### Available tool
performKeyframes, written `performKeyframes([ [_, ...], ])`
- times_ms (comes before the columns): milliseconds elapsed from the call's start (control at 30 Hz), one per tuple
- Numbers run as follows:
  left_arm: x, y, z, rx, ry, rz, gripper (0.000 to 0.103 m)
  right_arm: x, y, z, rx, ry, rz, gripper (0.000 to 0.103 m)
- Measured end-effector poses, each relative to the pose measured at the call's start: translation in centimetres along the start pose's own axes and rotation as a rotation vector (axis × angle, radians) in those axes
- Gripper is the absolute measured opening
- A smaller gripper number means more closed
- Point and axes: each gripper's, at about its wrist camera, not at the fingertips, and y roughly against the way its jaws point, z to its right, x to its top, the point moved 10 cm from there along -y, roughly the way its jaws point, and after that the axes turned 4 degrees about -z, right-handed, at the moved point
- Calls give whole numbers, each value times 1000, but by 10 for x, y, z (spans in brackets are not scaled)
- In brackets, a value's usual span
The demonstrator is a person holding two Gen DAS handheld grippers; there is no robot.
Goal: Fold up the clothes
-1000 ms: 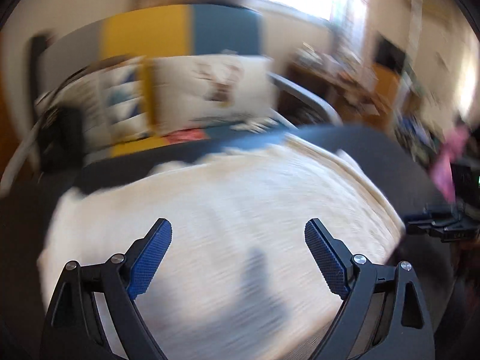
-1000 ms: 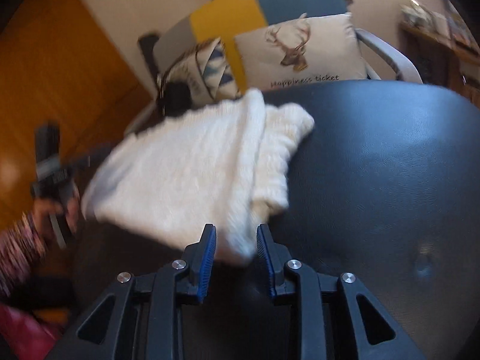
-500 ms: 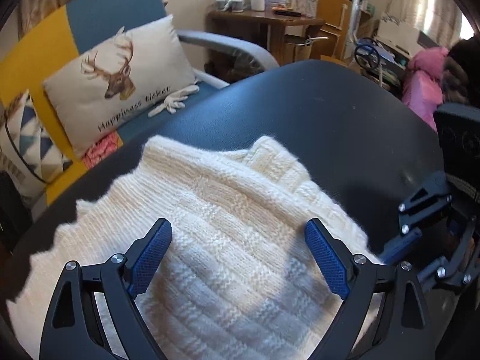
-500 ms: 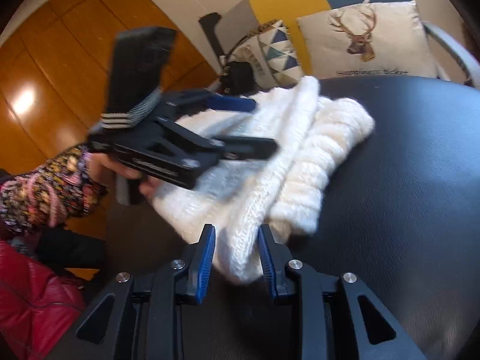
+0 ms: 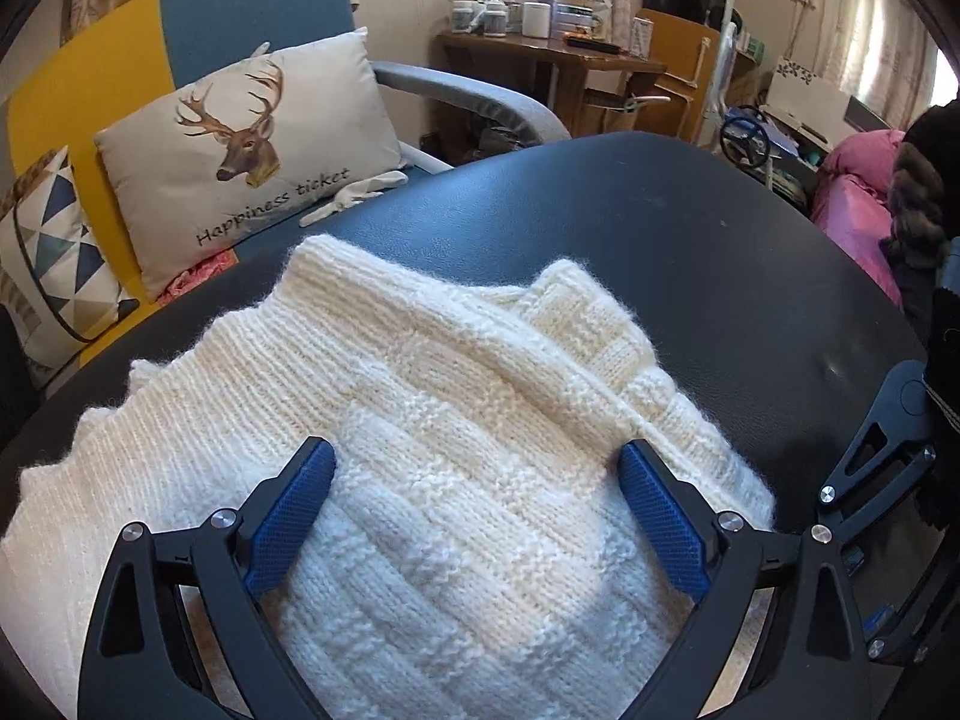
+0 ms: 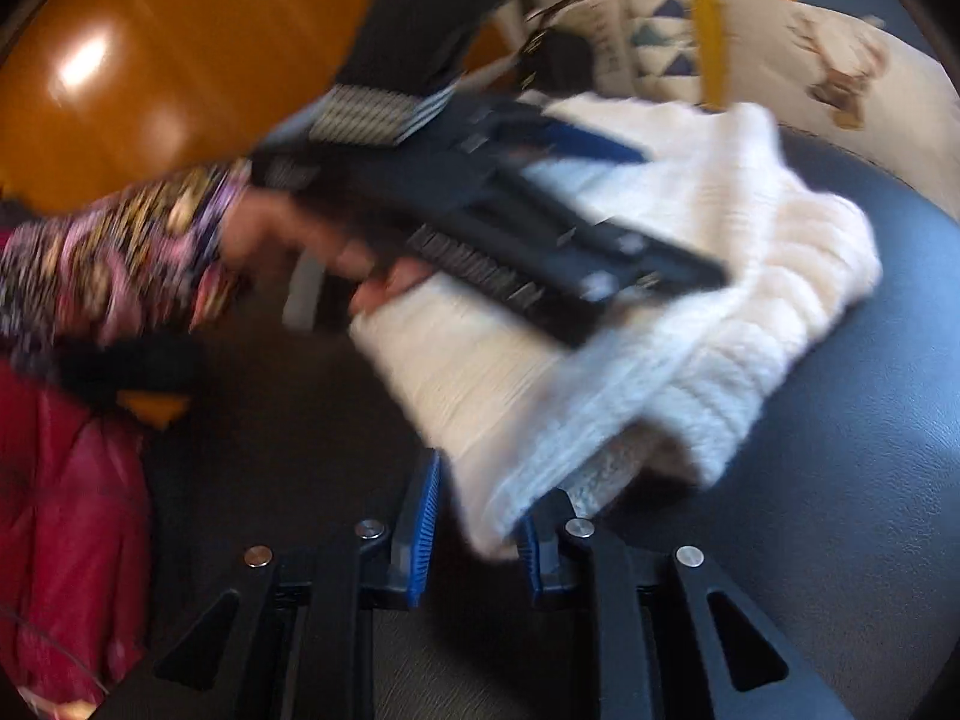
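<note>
A cream knitted sweater lies folded on the black padded table. My left gripper hovers low over its middle, jaws wide apart, with nothing between them. In the blurred right wrist view, a hand in a patterned sleeve holds that left gripper above the sweater. My right gripper sits at the sweater's near corner with its jaws closing. The corner lies between the pads, and a gap shows beside the left pad.
A sofa stands behind the table with a deer cushion and a triangle-patterned cushion. A wooden desk with clutter is at the back right. Pink clothing lies to the right, and a red padded jacket at the near left.
My left gripper swung in over the sweater and dropped closer, then held still. My right gripper rolled and shifted at the sweater's corner, its jaws narrowing a little.
</note>
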Motion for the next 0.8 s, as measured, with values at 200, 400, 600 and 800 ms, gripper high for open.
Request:
performKeyframes([
  [200,-20,13,45,-142,-83,-4,97,-27,-3,-35,127,46,-77,21],
  [400,-28,10,62,-97,-117,6,101,-48,-1,-58,139,72,-85,22],
  [600,-27,11,60,-111,-93,8,102,-43,9,-53,-33,4,11,22],
  [800,-17,49,45,-136,0,80,101,-15,68,-25,-264,-214,257,29],
])
